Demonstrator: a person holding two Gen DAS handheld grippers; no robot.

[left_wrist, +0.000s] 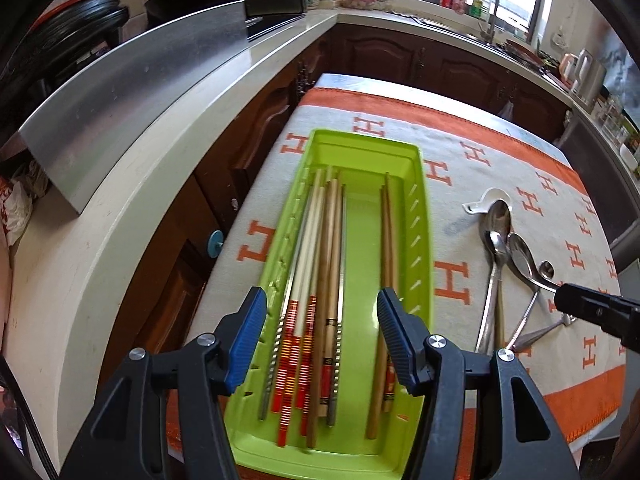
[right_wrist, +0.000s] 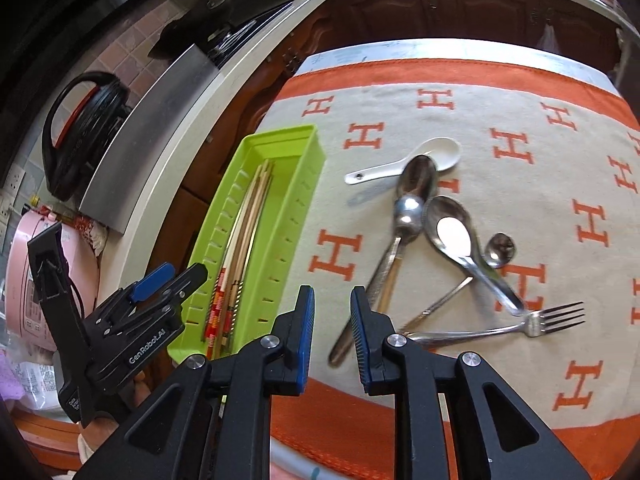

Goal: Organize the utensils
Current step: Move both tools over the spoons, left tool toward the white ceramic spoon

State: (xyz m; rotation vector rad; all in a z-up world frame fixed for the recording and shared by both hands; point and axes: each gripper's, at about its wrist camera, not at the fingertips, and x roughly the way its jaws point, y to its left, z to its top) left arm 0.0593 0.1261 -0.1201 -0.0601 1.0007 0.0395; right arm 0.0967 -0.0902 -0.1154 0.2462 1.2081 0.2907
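Two grippers hang over a table with a green tray (left_wrist: 416, 208) and loose spoons.

Chopsticks (left_wrist: 320, 248) lie inside the green tray, most by its left wall and a few by its right wall. The left gripper (left_wrist: 322, 320) is above the tray, its jaws spread wide with nothing pinched. Right of the tray, on the orange and white cloth (right_wrist: 520, 208), lie a white spoon (right_wrist: 404, 162), metal spoons (right_wrist: 416, 200) and a fork (right_wrist: 552, 316). The right gripper (right_wrist: 332, 320) is just beside the tray, jaws a little apart, holding nothing.
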